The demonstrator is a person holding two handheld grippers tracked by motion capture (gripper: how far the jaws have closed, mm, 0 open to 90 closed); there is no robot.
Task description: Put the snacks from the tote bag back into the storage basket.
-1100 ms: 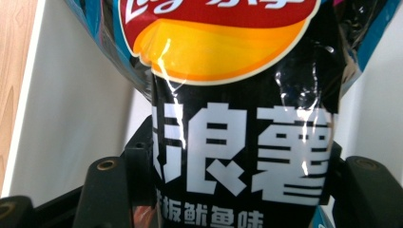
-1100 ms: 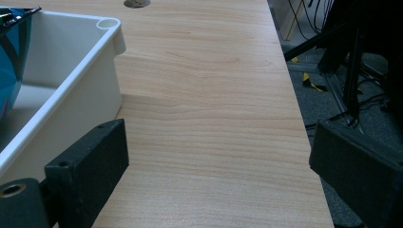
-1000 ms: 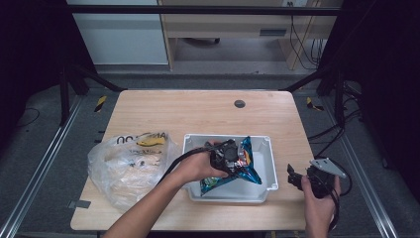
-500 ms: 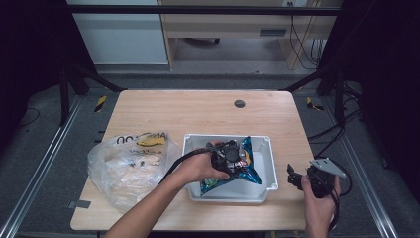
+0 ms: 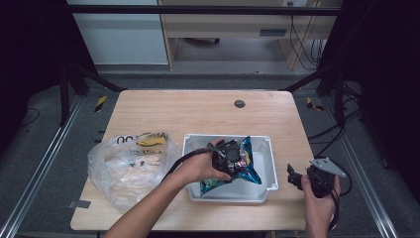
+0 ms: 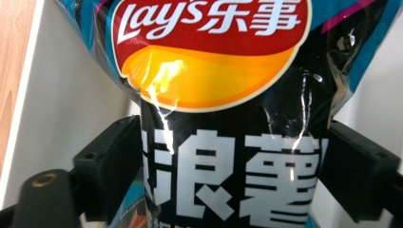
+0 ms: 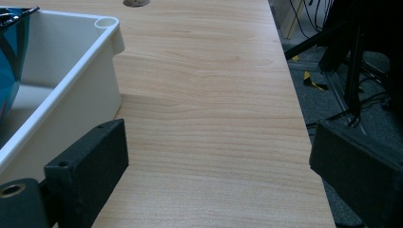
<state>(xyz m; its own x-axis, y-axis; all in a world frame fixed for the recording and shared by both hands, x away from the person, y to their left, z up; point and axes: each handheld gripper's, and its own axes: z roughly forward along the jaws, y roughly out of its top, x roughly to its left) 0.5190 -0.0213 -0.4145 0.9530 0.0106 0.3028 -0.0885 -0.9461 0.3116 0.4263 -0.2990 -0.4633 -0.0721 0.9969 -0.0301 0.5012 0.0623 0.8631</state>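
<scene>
A blue and black Lay's chips bag (image 5: 243,162) lies in the white bin (image 5: 270,171) at the table's front middle. My left gripper (image 5: 232,154) reaches into the bin from the left, over the bag. In the left gripper view the bag (image 6: 228,95) stands between the two black jaws of the left gripper (image 6: 233,156). Those jaws have just been opening and sit at the bag's sides without squeezing it. My right gripper (image 5: 293,177) rests to the right of the bin. The right gripper (image 7: 218,156) is wide open over bare wood, with nothing between its jaws.
A clear plastic bag (image 5: 129,163) with snacks inside lies left of the bin. A small round hole (image 5: 239,103) sits near the table's far edge. The bin's corner (image 7: 107,28) is at the left of the right gripper view, and the table's right edge is close by.
</scene>
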